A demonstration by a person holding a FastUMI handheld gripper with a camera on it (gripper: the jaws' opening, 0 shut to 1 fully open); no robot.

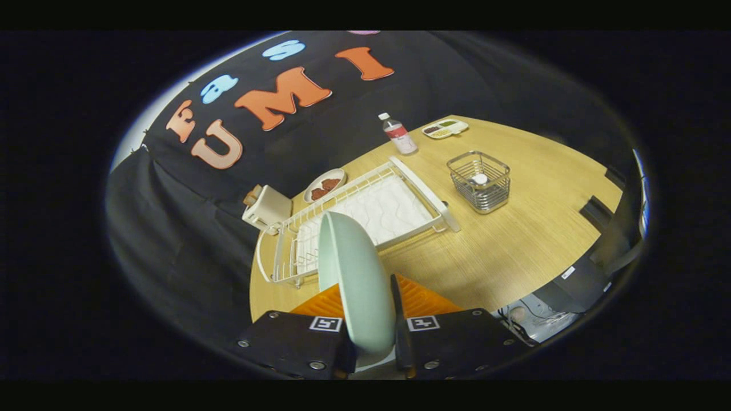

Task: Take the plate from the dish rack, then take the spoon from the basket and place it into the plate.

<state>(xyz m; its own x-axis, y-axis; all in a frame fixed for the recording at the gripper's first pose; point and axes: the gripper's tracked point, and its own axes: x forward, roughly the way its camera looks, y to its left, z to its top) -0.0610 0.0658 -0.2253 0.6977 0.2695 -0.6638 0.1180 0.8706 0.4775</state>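
A pale green plate stands on edge between my fingers, lifted above the wooden table. My gripper is shut on its lower rim, one finger on each face. Just beyond the plate lies the white dish rack, with nothing standing in it. Further off, to the right of the rack, sits a wire basket with a white spoon end showing inside it.
A white toaster and a small plate of dark food sit behind the rack. A water bottle and a divided snack tray stand at the table's far side. Dark equipment and cables lie past the table's right edge.
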